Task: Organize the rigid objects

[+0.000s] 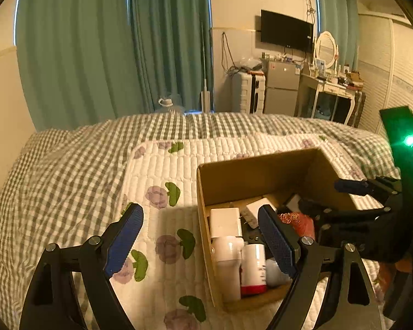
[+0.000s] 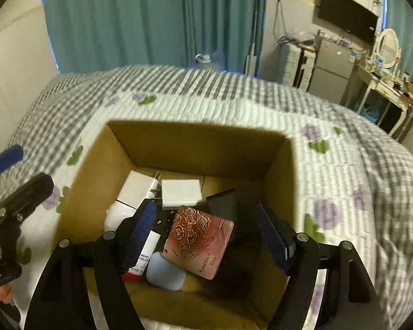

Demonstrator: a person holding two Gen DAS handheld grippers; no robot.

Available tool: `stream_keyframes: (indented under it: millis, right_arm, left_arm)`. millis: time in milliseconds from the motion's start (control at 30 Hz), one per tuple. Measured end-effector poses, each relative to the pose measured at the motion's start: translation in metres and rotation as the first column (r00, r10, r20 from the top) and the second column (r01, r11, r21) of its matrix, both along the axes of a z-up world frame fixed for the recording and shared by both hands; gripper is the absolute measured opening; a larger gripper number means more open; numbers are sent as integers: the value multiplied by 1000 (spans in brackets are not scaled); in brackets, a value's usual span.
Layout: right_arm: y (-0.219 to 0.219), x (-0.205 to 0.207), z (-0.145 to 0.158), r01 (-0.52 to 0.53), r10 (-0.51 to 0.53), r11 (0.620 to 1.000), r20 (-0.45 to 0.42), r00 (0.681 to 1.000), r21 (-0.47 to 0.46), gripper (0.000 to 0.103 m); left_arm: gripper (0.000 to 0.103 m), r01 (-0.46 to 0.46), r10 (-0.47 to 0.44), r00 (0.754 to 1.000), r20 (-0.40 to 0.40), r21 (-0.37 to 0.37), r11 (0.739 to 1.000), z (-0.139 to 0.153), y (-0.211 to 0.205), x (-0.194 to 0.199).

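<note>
An open cardboard box stands on the quilted floral mat on the bed. In it lie several rigid items: white chargers, a white bottle, a red-and-white tube, a red rose-patterned tin, a pale blue case and a black item. My left gripper is open and empty, straddling the box's left wall. My right gripper is open and empty, just above the tin inside the box. It also shows in the left wrist view.
The floral mat lies over a grey checked bedspread. Teal curtains, a suitcase, a small fridge, a wall TV and a dressing table with a mirror stand beyond the bed. My left gripper shows at the left edge of the right wrist view.
</note>
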State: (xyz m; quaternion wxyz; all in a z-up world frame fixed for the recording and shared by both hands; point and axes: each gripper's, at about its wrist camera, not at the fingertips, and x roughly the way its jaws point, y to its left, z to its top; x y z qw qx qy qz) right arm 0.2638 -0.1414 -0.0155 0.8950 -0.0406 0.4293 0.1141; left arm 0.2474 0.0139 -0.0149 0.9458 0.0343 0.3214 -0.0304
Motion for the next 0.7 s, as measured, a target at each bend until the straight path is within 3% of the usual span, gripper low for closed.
stream_keyframes:
  millis: [333, 433, 567, 700]
  right_arm:
    - [-25, -89, 126, 48, -52, 999, 199, 979, 27, 76]
    - [-35, -122, 159, 67, -77, 997, 281, 957, 46, 87]
    - [-48, -160, 178, 113, -141, 989, 355, 924, 100, 100]
    - [-57, -193, 160, 129, -178, 981, 414, 893, 144, 103]
  left_arm:
    - [88, 29, -27, 982, 188, -6, 1000, 104, -13, -81]
    - [98, 30, -26, 967, 252, -8, 1000, 128, -15, -108]
    - [103, 21, -6, 950, 313, -46, 999, 141, -15, -137]
    - [103, -3, 29, 935, 355, -73, 997, 122, -15, -161]
